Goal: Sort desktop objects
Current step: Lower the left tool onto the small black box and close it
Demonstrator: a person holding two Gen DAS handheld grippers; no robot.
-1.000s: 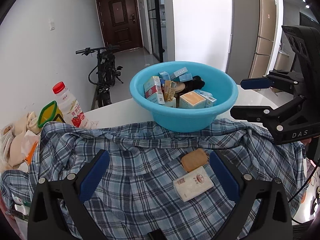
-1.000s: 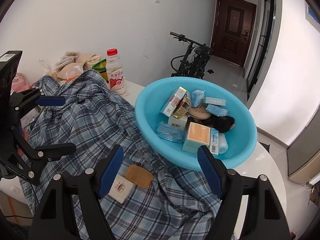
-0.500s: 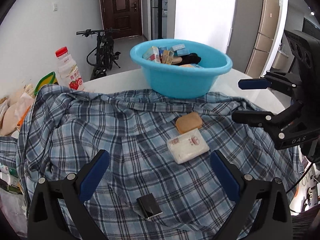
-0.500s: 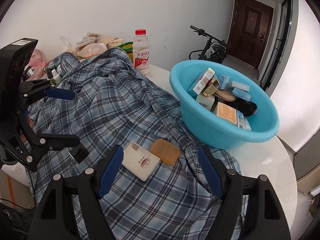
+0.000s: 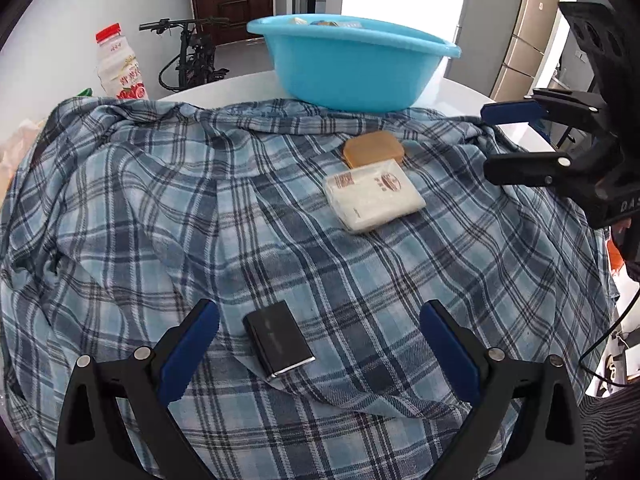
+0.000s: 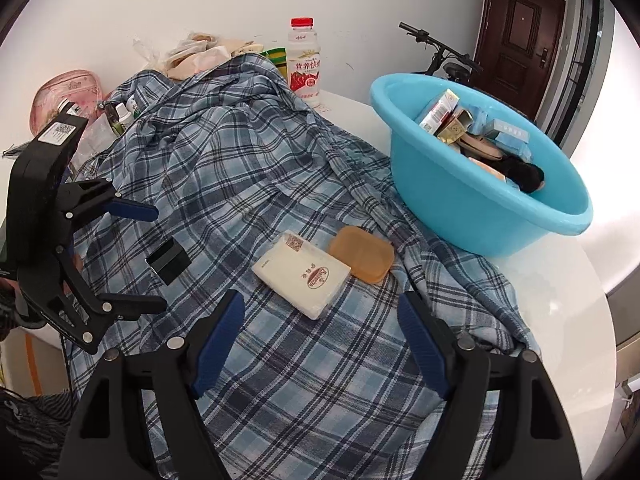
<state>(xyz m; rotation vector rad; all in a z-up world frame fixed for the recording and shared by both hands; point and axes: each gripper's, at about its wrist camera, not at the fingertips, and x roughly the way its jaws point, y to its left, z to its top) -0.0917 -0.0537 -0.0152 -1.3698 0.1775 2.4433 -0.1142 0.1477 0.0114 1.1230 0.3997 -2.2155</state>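
A plaid shirt is spread over a white table. On it, a white packet is seen touching an orange soap, near a blue basin. A black box is framed by the wide-open left gripper. The right gripper, just opened wider, holds nothing.

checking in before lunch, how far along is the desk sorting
Done: boxes and packets already fill the blue basin. In hand: nothing; left gripper and right gripper both open. Left: black case, tissue pack and orange soap box on the plaid shirt.
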